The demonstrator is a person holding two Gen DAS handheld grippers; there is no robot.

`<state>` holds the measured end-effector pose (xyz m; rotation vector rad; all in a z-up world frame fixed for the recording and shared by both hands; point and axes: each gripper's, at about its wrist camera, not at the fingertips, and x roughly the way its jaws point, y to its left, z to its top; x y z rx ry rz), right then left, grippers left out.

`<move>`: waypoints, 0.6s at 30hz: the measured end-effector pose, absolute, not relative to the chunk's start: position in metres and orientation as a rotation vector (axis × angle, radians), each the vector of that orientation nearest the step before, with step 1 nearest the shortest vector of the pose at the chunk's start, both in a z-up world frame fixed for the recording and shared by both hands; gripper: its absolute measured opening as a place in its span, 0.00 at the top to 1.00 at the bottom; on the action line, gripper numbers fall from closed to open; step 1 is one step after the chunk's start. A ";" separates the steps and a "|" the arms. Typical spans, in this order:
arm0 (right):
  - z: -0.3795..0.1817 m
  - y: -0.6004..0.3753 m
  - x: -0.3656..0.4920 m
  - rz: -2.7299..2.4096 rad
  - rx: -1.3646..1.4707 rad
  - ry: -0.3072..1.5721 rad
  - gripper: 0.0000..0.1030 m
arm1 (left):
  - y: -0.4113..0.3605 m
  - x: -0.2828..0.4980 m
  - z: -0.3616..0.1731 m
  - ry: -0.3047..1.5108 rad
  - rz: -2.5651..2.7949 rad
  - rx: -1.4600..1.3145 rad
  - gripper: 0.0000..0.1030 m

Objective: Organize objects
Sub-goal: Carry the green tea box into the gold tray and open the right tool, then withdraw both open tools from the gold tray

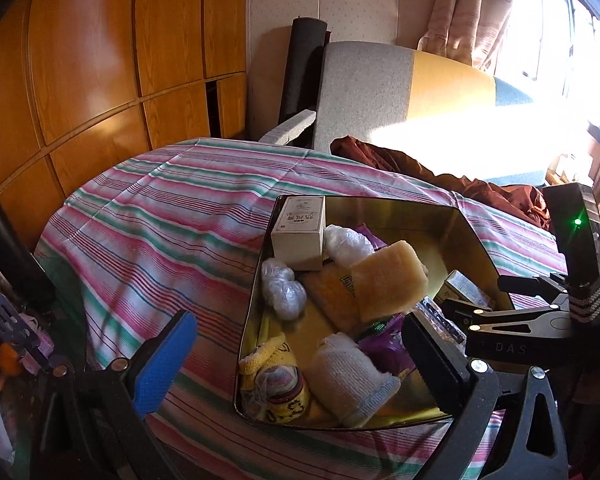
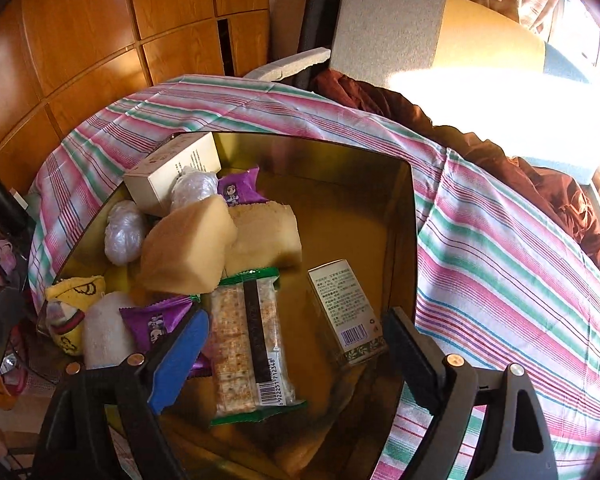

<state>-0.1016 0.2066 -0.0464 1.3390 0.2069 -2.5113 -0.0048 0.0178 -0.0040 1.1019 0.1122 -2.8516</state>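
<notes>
A gold metal tin (image 1: 456, 224) (image 2: 340, 152) sits on a striped cloth. It holds a white box (image 1: 300, 232) (image 2: 168, 174), plastic-wrapped bundles (image 1: 282, 292) (image 2: 124, 232), yellow sponges (image 1: 388, 284) (image 2: 188, 248), purple snack packs (image 2: 240, 190), a cracker pack (image 2: 248, 340), a small green-trimmed box (image 2: 346, 312), a white sock (image 1: 348, 376) and a yellow sock (image 1: 272, 380). My left gripper (image 1: 300, 364) is open and empty over the tin's near corner. My right gripper (image 2: 296, 356) is open and empty above the cracker pack; its body shows in the left wrist view (image 1: 540, 312).
The striped cloth (image 1: 160, 216) (image 2: 500, 264) covers the table. A grey and yellow chair (image 1: 380, 92) (image 2: 420, 28) stands behind, with dark red fabric (image 1: 440, 172) (image 2: 500, 152) at the cloth's far edge. A wooden cabinet wall (image 1: 100, 60) is at left. Clutter (image 1: 8, 340) lies low left.
</notes>
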 end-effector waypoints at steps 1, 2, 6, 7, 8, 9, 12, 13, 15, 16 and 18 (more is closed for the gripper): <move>-0.044 0.207 -0.097 -2.524 1.326 0.203 0.12 | 0.017 -0.004 -0.003 0.118 -2.847 1.101 0.00; -0.041 0.207 -0.093 -2.539 1.314 0.195 0.12 | 0.017 -0.004 -0.003 0.122 -2.842 1.100 0.00; -0.034 0.210 -0.074 -2.616 1.278 0.179 0.12 | 0.017 -0.002 -0.002 0.135 -2.835 1.103 0.00; -0.032 0.211 -0.069 -2.640 1.270 0.181 0.12 | 0.017 -0.001 -0.002 0.134 -2.836 1.102 0.00; -0.031 0.212 -0.065 -2.663 1.265 0.178 0.12 | 0.018 0.000 -0.002 0.132 -2.837 1.100 0.00; -0.030 0.214 -0.060 -2.685 1.261 0.165 0.12 | 0.019 0.001 -0.002 0.131 -2.840 1.100 0.00; -0.026 0.223 -0.047 -2.754 1.250 0.101 0.12 | 0.021 0.004 -0.002 0.130 -2.849 1.103 0.00; -0.025 0.226 -0.044 -2.770 1.246 0.082 0.12 | 0.022 0.005 -0.003 0.126 -2.852 1.102 0.00; -0.023 0.229 -0.037 -2.795 1.238 0.064 0.12 | 0.024 0.008 -0.003 0.117 -2.859 1.094 0.00; -0.023 0.230 -0.035 -2.802 1.235 0.062 0.12 | 0.025 0.009 -0.003 0.111 -2.863 1.090 0.00; -0.021 0.232 -0.030 -2.815 1.228 0.061 0.12 | 0.027 0.013 -0.002 0.112 -2.875 1.066 0.00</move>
